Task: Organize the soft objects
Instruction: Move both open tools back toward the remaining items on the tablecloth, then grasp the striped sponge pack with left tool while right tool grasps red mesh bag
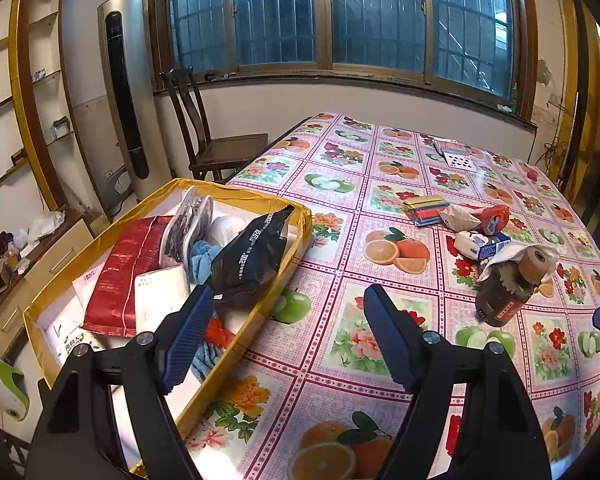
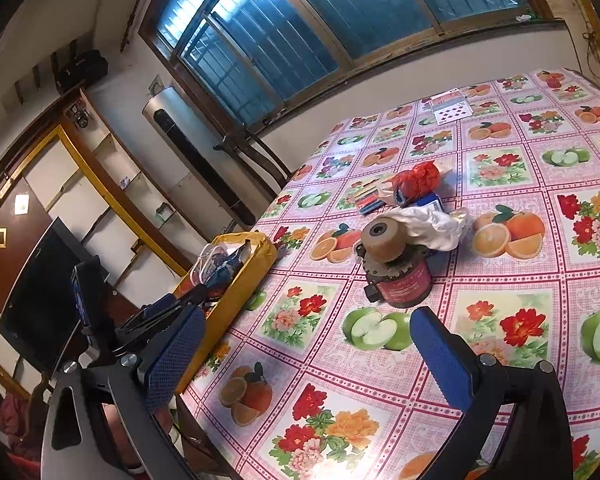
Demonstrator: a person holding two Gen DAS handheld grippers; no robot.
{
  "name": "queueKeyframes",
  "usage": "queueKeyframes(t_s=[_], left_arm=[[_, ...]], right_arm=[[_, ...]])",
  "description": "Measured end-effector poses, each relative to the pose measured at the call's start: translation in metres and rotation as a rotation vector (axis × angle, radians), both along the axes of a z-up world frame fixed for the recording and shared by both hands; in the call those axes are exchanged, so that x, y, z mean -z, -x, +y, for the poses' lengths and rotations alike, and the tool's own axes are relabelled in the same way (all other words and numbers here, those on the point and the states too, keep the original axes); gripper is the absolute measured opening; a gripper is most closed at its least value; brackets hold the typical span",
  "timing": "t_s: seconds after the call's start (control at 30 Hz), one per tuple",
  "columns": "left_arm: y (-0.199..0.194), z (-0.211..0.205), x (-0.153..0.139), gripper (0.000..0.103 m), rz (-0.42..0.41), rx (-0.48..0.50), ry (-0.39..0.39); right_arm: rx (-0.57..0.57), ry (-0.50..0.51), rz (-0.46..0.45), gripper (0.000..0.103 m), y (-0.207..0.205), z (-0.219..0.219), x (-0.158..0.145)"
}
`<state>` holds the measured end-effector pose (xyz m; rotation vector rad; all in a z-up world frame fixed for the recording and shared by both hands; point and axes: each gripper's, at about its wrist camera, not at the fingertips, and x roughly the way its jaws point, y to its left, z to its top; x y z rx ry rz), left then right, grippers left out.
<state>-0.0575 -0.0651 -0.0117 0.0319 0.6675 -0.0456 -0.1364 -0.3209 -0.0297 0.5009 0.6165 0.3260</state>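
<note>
Collection is part-way through, judging by the layout: the yellow box (image 1: pixel 300 236) at the left edge of the worktop (image 1: pixel 340 340) already holds a black pouch (image 1: pixel 252 256), a red packet (image 1: pixel 120 272), a blue cloth (image 1: pixel 202 260) and white packs; several items remain loose near the middle of the worktop. Left hand-held gripper (image 1: pixel 288 336) is spread and carries nothing; it hangs over the near wall of the box. Right hand-held gripper (image 2: pixel 300 356) is likewise spread and empty; it points across the worktop toward the loose group. Loose group: a white cloth (image 2: pixel 432 224) draped beside a brown tape roll (image 2: pixel 382 238) that rests on a dark jar with a red label (image 2: pixel 404 284); behind these, a red-wrapped bundle (image 2: pixel 416 180), a blue-and-white pack (image 1: pixel 480 244) and a stack of coloured sheets (image 1: pixel 428 206). Probable next move: advance the right unit to the white cloth, close on a raised fold clear of the tape roll, then carry it to the box; the jar may tip if the cloth drags. Surface: glossy fruit-and-flower oilcloth; playing cards (image 1: pixel 458 156) lie at the far side. Room: barred window (image 1: pixel 340 16), tower air conditioner (image 1: pixel 126 92), wooden chair (image 1: pixel 208 136), wall shelves.
</note>
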Motion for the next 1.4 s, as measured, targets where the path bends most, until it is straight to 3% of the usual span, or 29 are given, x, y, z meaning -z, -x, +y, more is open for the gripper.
queueKeyframes(t_s=[0.23, 0.4, 0.53, 0.7, 0.8, 1.0, 1.1, 1.17, 1.3, 1.4], left_arm=[[-0.043, -0.034, -0.002, 0.078, 0.122, 0.113, 0.07], [-0.088, -0.064, 0.002, 0.078, 0.183, 0.124, 0.054], [-0.122, -0.085, 0.015, 0.077, 0.3, 0.154, 0.078], [-0.155, -0.102, 0.023, 0.077, 0.37, 0.142, 0.122], [-0.176, -0.11, 0.028, 0.077, 0.414, 0.142, 0.162], [-0.2, -0.118, 0.032, 0.077, 0.438, 0.116, 0.145], [-0.204, -0.116, 0.035, 0.077, 0.447, 0.104, 0.146], [-0.207, -0.115, 0.039, 0.077, 0.454, 0.094, 0.136], [-0.213, -0.114, 0.046, 0.077, 0.473, 0.085, 0.142], [-0.217, -0.116, 0.048, 0.077, 0.48, 0.086, 0.138]], right_arm=[[0.042, 0.145, 0.018, 0.103, -0.027, -0.025, -0.028], [0.04, 0.253, 0.115, 0.103, -0.085, -0.042, -0.039], [-0.009, 0.232, 0.226, 0.103, -0.145, -0.056, -0.026], [-0.035, 0.212, 0.376, 0.103, -0.199, -0.062, 0.008], [-0.036, 0.112, 0.398, 0.103, -0.213, -0.067, 0.023], [-0.043, 0.008, 0.424, 0.102, -0.233, -0.066, 0.046], [-0.041, -0.003, 0.429, 0.088, -0.24, -0.064, 0.051], [-0.029, 0.025, 0.424, 0.051, -0.24, -0.063, 0.053], [-0.026, 0.017, 0.43, 0.041, -0.239, -0.068, 0.063], [-0.012, -0.01, 0.409, 0.04, -0.233, -0.074, 0.063]])
